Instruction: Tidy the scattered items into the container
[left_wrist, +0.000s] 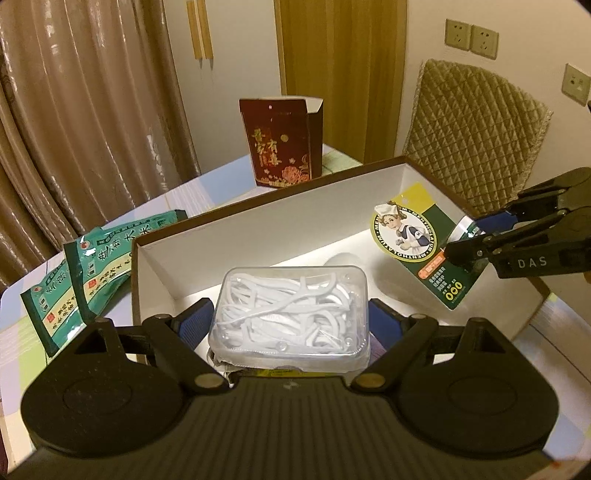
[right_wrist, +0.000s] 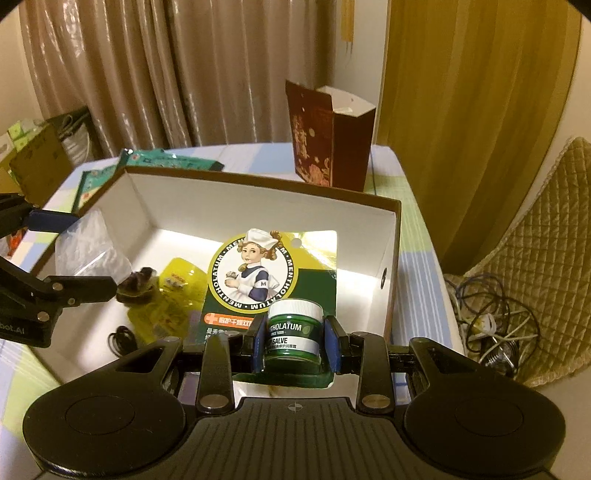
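Table (left_wrist: 207, 192) with a pale checked cloth, curtains (left_wrist: 74, 110) behind it, a quilted chair back (left_wrist: 476, 136) at the far right side. On the table sits a big open cardboard box (right_wrist: 258, 206), white inside, brown rim; this is the container. Behind the box stands a dark red gift bag (left_wrist: 282, 142), upright, well apart from it. Two green snack packets (left_wrist: 92, 273) lie on the cloth just beside the box's left wall, outside it.

Left gripper (left_wrist: 290, 314) is held over the near part of the box, fingers spread wide and clamped on a clear plastic case of white floss picks (left_wrist: 291, 314), blue pads on both its short ends. Right gripper (right_wrist: 293, 338) is over the box's right half, fingers narrow, pinching a carded Mentholatum salve pack (right_wrist: 273, 273); the pads squeeze the small green jar (right_wrist: 293, 334) on the card, card tilted up above the box floor.

Already on the box floor: yellow sachet (right_wrist: 177, 291), dark hair scrunchie (right_wrist: 138, 286), black hair ties (right_wrist: 122, 339), a clear plastic bag (right_wrist: 88, 247) at the left wall
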